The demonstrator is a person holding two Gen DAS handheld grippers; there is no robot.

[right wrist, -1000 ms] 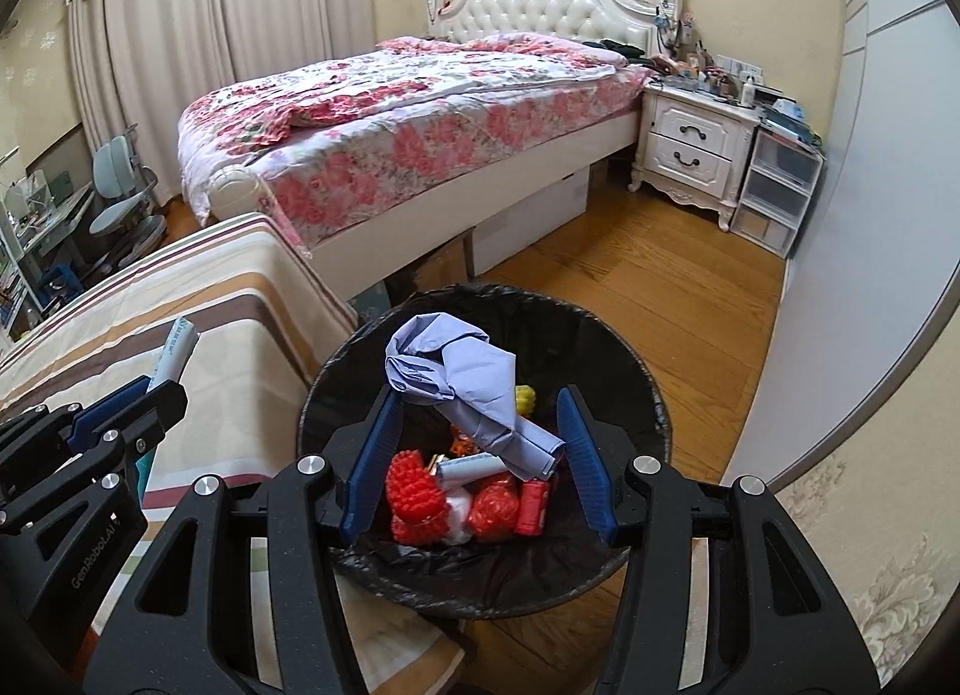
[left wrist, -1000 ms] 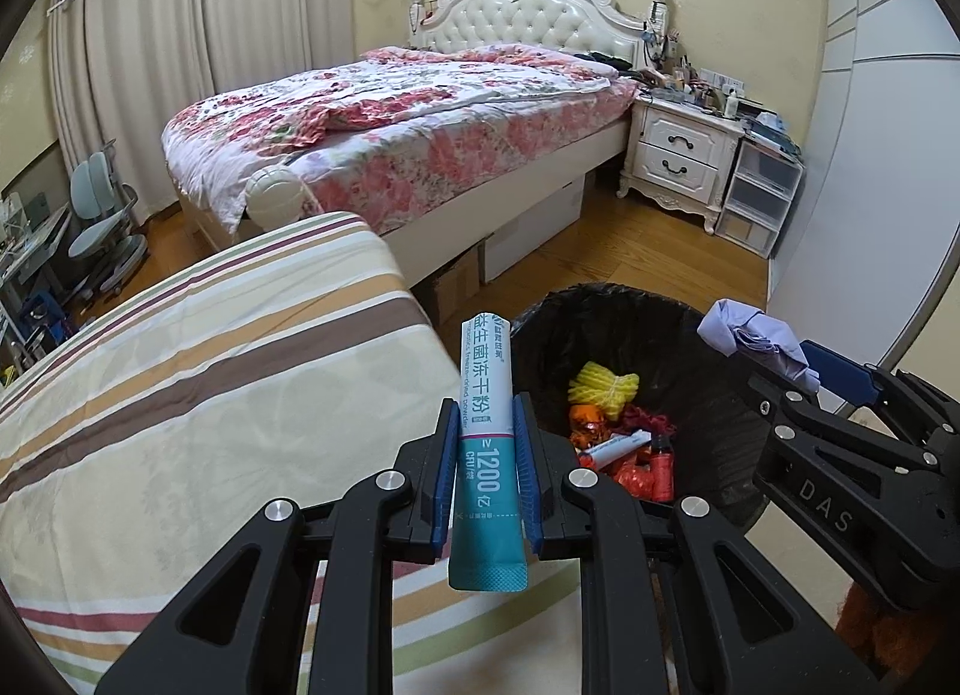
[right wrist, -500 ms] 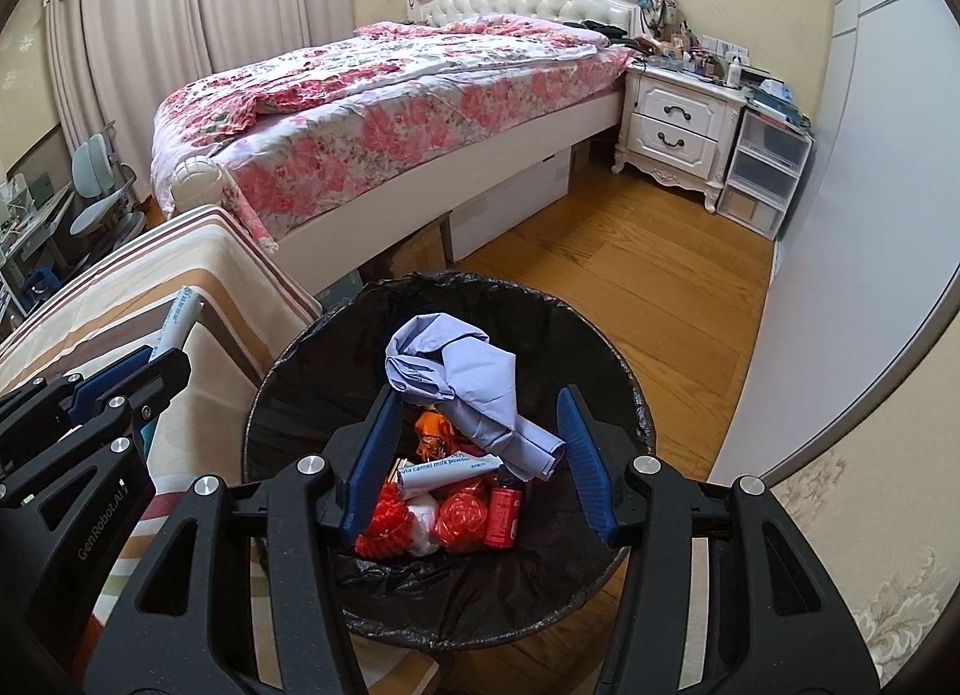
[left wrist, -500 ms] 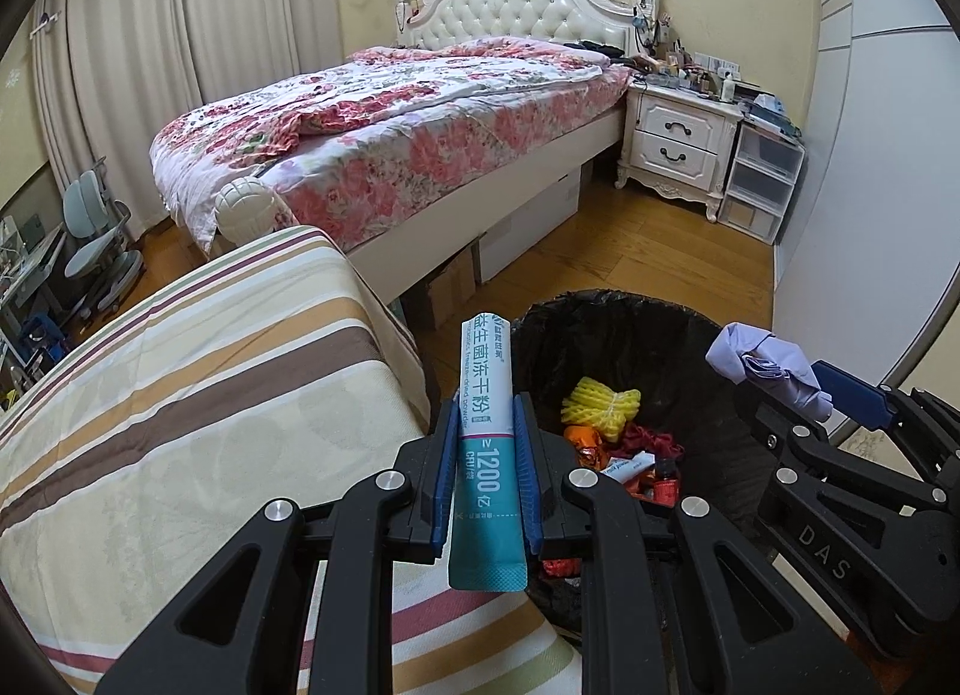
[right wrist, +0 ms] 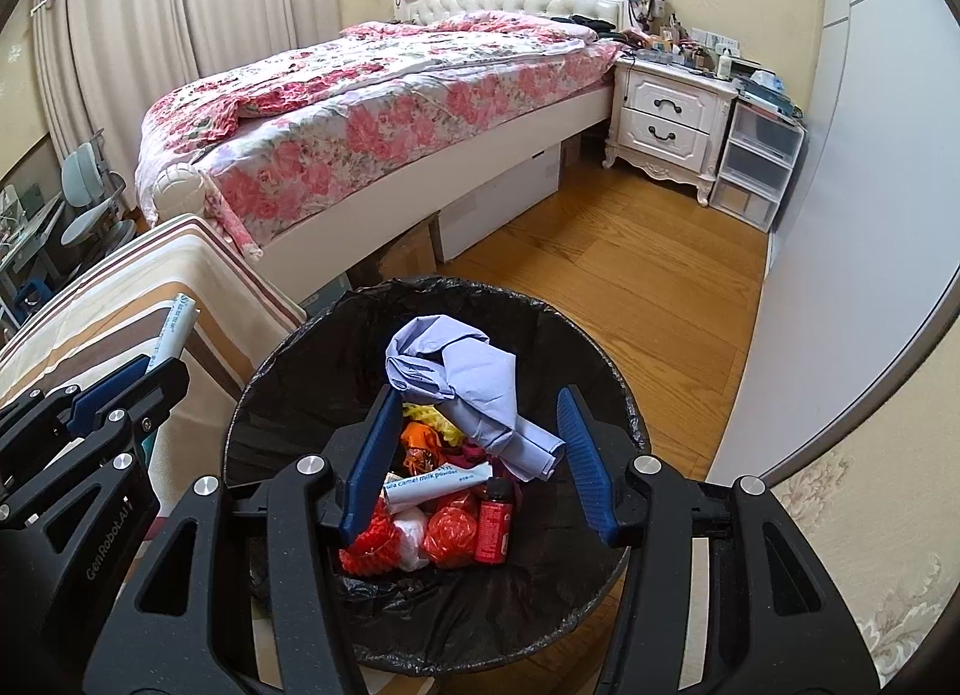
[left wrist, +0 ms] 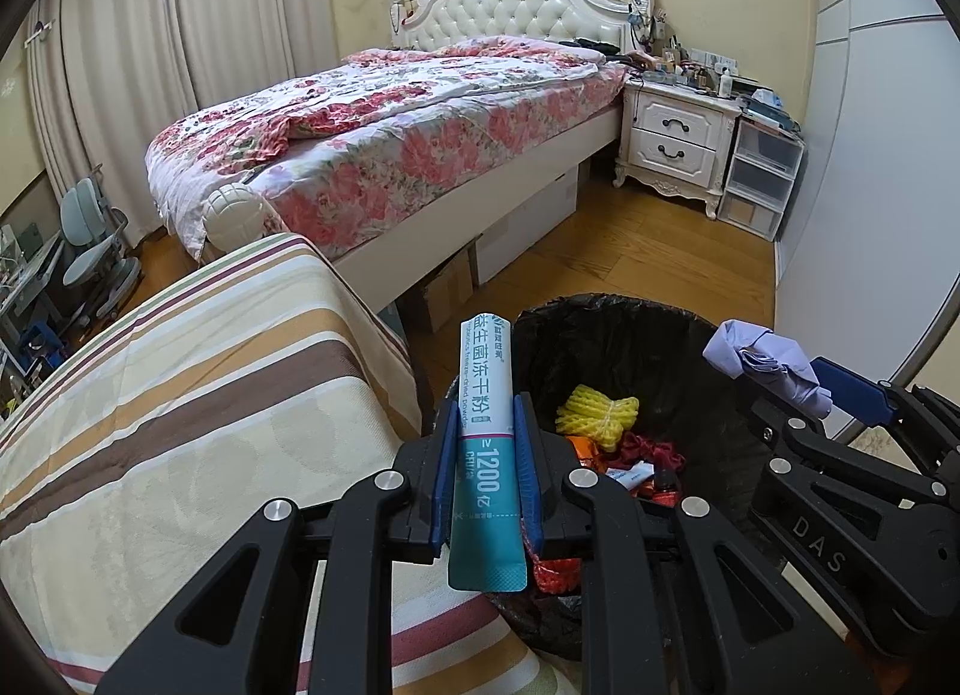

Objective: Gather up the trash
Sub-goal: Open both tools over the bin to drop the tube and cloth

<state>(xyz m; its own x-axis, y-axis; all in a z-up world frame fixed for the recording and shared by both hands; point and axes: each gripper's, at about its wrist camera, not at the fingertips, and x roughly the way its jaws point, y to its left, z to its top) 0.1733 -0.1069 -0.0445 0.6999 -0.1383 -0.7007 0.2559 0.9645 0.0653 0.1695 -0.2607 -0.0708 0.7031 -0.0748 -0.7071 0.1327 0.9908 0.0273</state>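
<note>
My left gripper [left wrist: 483,416] is shut on a teal and white sachet stick [left wrist: 483,359] that stands upright between its blue pads, beside the left rim of the black-lined trash bin [left wrist: 600,329]. In the right wrist view my right gripper [right wrist: 480,401] hangs over the bin [right wrist: 606,359] with crumpled lilac paper [right wrist: 462,371] gripped between its blue fingers. Lying in the bin are a yellow foam net [left wrist: 594,413], red wrappers [right wrist: 450,533], a white tube [right wrist: 432,485] and a small red bottle [right wrist: 495,521].
A striped fabric surface [left wrist: 180,395] lies left of the bin. Beyond it are a floral bed [left wrist: 384,143], boxes under the bed [left wrist: 528,233], a white nightstand [left wrist: 678,137], plastic drawers [left wrist: 759,179] and wooden floor [right wrist: 630,275]. A white wall [right wrist: 840,215] runs along the right.
Both grippers have drifted a little toward the bin and lower; the striped surface has slid left in the left wrist view. Both grips are unchanged.
</note>
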